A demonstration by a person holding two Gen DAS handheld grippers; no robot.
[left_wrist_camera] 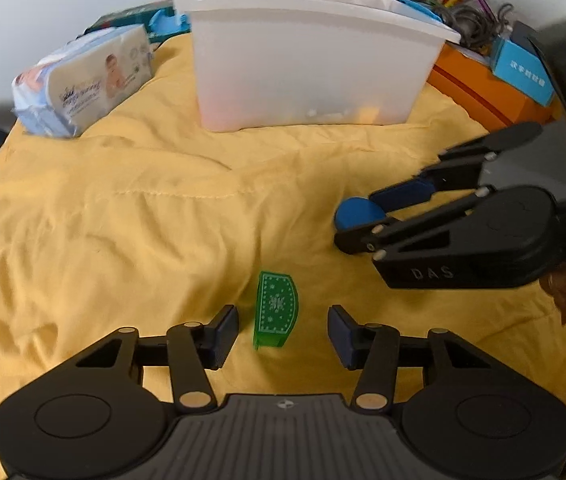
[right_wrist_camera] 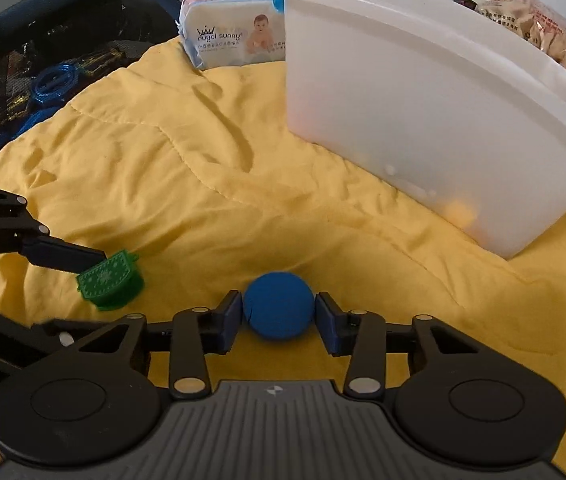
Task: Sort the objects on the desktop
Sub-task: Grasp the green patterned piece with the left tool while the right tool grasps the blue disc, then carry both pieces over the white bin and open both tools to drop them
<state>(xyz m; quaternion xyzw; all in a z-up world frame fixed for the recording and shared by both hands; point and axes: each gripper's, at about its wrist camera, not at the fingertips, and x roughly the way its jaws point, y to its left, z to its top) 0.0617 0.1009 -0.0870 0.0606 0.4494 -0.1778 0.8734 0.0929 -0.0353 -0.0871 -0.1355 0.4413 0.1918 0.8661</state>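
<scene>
A green patterned plastic piece stands on edge on the yellow cloth. My left gripper straddles it, with a gap showing on each side, so the jaws are open. From the right wrist view the green piece lies beside one left finger. A blue ball rests on the cloth between the pads of my right gripper, and both pads touch it. The left wrist view shows that ball at the tips of the right gripper.
A translucent white bin stands at the back of the cloth. A pack of baby wipes lies to its left. An orange box and clutter sit to the right, and a dark bag at the left edge.
</scene>
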